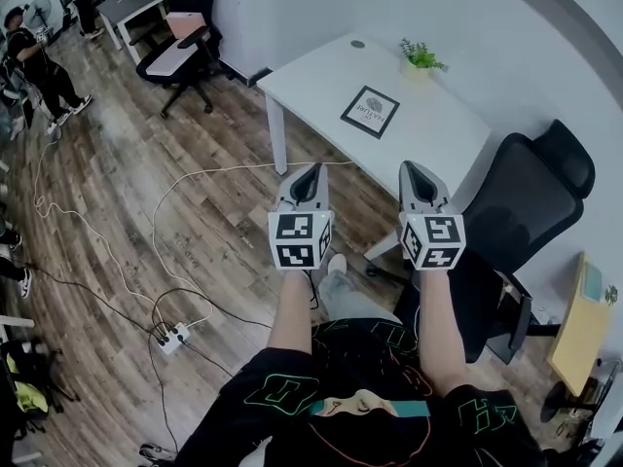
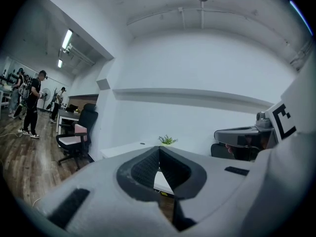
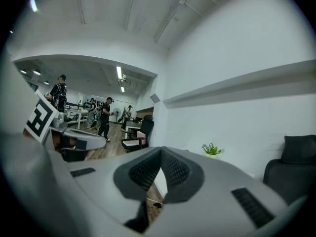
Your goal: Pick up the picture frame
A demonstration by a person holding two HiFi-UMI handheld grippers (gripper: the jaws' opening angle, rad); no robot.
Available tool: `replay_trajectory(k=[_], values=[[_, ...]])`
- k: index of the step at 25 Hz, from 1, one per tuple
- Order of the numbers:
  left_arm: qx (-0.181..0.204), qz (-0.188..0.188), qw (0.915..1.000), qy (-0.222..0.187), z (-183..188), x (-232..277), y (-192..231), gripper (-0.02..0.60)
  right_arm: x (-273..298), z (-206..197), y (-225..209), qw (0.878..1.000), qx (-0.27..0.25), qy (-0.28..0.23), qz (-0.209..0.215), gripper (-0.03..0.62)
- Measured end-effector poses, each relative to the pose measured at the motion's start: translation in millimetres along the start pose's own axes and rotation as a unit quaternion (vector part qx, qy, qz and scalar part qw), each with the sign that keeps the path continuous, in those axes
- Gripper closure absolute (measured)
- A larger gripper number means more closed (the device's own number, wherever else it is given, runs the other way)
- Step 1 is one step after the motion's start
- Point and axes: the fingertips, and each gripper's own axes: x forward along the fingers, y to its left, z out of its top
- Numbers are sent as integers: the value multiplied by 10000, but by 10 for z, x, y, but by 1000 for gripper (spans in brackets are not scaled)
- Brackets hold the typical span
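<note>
A black picture frame (image 1: 370, 111) with a white mat lies flat on the white table (image 1: 311, 76), near its middle. My left gripper (image 1: 312, 169) is held out in the air short of the table's near edge, shut with nothing in it. To its right, level with it, my right gripper (image 1: 411, 168) is also shut and empty. In both gripper views the jaws meet tip to tip, left gripper (image 2: 159, 150) and right gripper (image 3: 161, 151), and the frame is hidden behind them. The table (image 2: 123, 148) shows ahead as a thin white slab.
A small potted plant (image 1: 420, 56) stands at the table's far edge, plant (image 2: 167, 140), plant (image 3: 211, 149). A black office chair (image 1: 526, 212) is at the table's right end, another chair (image 1: 180, 56) at the far left. White and black cables and a power strip (image 1: 175, 337) lie on the wood floor. People stand at the far left.
</note>
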Motion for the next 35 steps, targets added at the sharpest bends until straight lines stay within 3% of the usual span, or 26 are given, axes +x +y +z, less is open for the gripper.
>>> replay_trajectory(k=[15,26,35], values=[[34,-130,9973,727,-375,1411,25,574,1113,-621,-838,9953,744,617,0,589],[447,-159,9906,1283,-575,2398,47,574,1863,-1055,-1483,9852,1479,858,-107,589],[709,-282,9841,1606,-623,2900,56,574,2281,-1208,-1792,9767,1935,914,-157,589]])
